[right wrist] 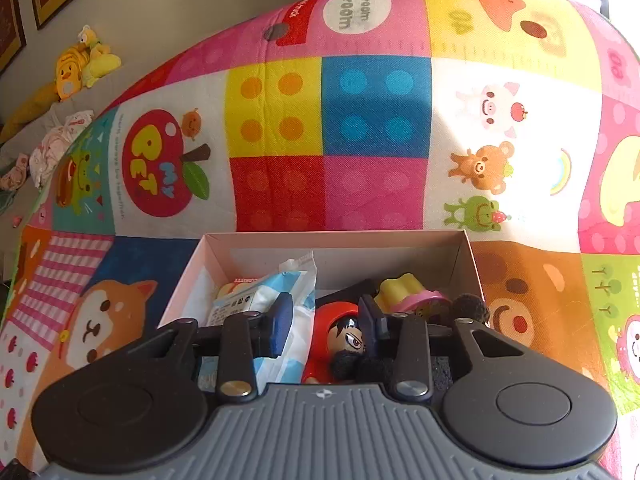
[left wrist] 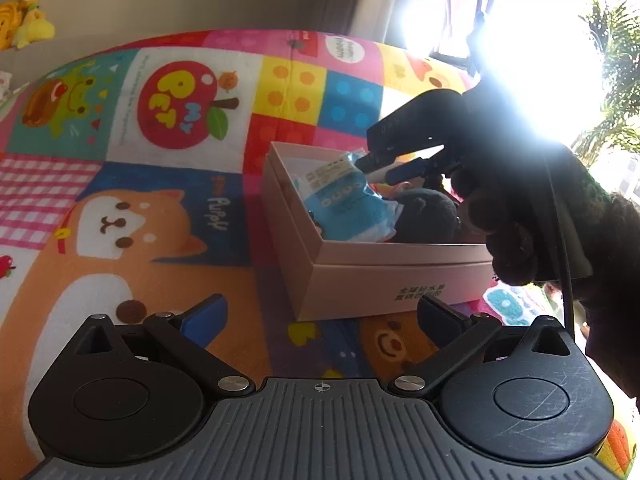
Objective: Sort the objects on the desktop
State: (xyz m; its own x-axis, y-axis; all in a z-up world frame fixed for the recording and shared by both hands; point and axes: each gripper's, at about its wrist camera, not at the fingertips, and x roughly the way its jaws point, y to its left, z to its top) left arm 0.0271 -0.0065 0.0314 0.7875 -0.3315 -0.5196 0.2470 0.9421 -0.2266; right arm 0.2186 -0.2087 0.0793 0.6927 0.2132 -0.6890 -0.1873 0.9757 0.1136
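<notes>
A pink cardboard box (left wrist: pixel 360 280) sits open on the colourful play mat (left wrist: pixel 160 200). Inside lie a blue-and-white packet (left wrist: pixel 344 196), a dark plush (left wrist: pixel 428 216), a red hooded figure (right wrist: pixel 336 314) and a yellow pudding toy (right wrist: pixel 396 290). My right gripper (right wrist: pixel 326 322) hovers over the near part of the box (right wrist: pixel 340 250), its jaws a narrow gap apart. The packet (right wrist: pixel 304 292) and the figure lie below that gap and nothing is pinched. A dark-gloved hand (left wrist: pixel 520 220) holds this right gripper (left wrist: pixel 396 164). My left gripper (left wrist: pixel 320 316) stands wide open in front of the box.
Yellow plush toys (right wrist: pixel 80 68) and a heap of cloth (right wrist: pixel 60 144) lie past the mat's far left edge. A bright window with a plant (left wrist: pixel 616 60) glares at the right. Bare mat stretches left of the box and beyond it.
</notes>
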